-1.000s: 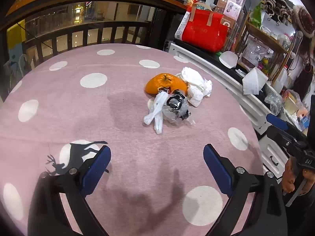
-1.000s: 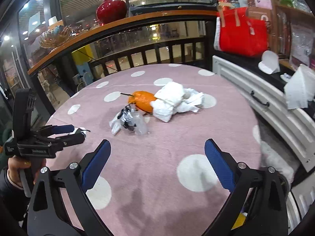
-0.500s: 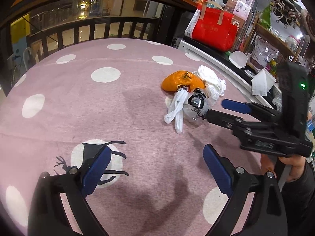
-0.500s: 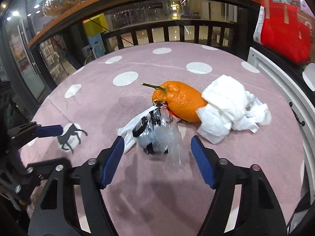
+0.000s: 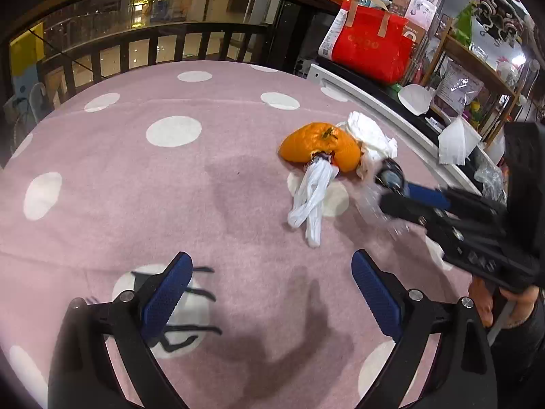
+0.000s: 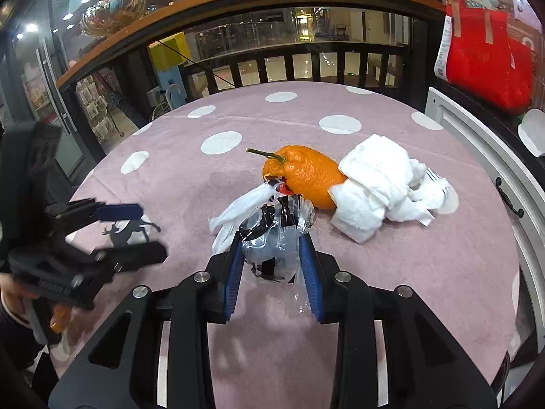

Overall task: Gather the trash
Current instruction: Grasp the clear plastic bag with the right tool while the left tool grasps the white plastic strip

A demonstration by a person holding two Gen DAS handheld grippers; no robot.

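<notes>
The right gripper (image 6: 272, 259), a black two-finger tool with blue pads, points forward and down toward the pink spotted surface (image 6: 408, 272). Its jaws have just been closing, and the pads now stand close together, one against each side of the crumpled clear plastic bag with black markings (image 6: 276, 238) that sits between them. In the left wrist view a hand (image 5: 511, 303) grips its handle from below, at the right edge.

The left gripper (image 5: 269, 293) also tilts down toward the surface, its blue-padded jaws spread wide with nothing between them, well short of the bag. In the right wrist view a hand (image 6: 13, 298) holds it at the left edge.
</notes>
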